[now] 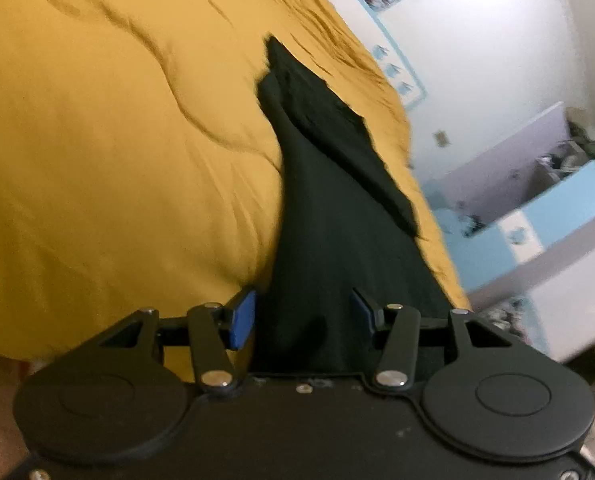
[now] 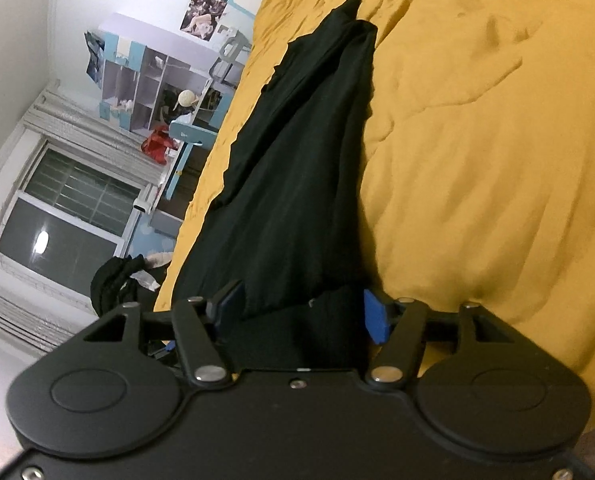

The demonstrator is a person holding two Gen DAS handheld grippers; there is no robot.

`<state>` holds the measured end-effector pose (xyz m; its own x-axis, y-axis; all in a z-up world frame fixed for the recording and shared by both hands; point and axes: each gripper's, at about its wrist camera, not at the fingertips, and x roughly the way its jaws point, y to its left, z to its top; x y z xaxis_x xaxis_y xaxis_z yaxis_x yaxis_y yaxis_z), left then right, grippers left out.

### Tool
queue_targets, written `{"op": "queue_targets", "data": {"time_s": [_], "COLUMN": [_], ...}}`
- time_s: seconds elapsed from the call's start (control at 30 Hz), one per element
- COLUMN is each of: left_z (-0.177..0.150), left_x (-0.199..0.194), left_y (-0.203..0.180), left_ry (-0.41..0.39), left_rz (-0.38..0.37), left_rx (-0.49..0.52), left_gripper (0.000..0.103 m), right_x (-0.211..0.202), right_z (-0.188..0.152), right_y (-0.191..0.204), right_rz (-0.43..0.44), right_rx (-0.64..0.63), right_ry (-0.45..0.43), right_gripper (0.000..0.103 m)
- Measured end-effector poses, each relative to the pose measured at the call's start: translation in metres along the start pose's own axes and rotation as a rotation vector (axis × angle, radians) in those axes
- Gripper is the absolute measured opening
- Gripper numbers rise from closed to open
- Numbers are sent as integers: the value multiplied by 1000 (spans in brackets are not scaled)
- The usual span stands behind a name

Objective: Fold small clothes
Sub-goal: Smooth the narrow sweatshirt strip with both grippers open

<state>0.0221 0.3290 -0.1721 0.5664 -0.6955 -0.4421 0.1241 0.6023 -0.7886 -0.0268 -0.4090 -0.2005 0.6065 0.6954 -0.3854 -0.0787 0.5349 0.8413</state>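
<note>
Yellow bedspread (image 1: pixel 109 152) covers the work surface, shelves against the far wall. Black garment (image 1: pixel 325 216) lies stretched across it, running into both claws. Left gripper (image 1: pixel 302 314): pads spread wide, cloth between them, grip uncertain. Right gripper (image 2: pixel 302 312): likewise wide, cloth bunched between. Risk: fabric slips free on lifting; loose folds could collapse unevenly.

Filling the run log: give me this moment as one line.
left hand-held gripper: open around black garment | right hand-held gripper: open around it | garment on yellow blanket | fold: not finished
</note>
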Motion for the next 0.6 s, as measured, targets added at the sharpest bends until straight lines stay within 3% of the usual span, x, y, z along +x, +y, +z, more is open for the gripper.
{"op": "queue_targets", "data": {"time_s": [0.1,0.2,0.3,0.43,0.6], "left_z": [-7,-19,-25,-24,-32], "left_x": [-1,3,9,12,16], "left_y": [13,21,18,22,19], "left_ry": [22,101,105,61,47], "left_rz": [-97,-191,-147,-209,-192], "left_rx": [-66,-103,-53,-110,-124], "left_gripper": [55,55,54,53,53], "right_x": [-4,-5,-1,6,5], "right_z": [-3,-6,-6,-3,-8], "right_y": [-1,-1,1,6,5], "right_rz": [10,27,29,35,65], "right_rx": [3,-9,-21,-25,-17], "right_ry": [5,31,50,57,79], "right_gripper": [63,63,65,65,65]}}
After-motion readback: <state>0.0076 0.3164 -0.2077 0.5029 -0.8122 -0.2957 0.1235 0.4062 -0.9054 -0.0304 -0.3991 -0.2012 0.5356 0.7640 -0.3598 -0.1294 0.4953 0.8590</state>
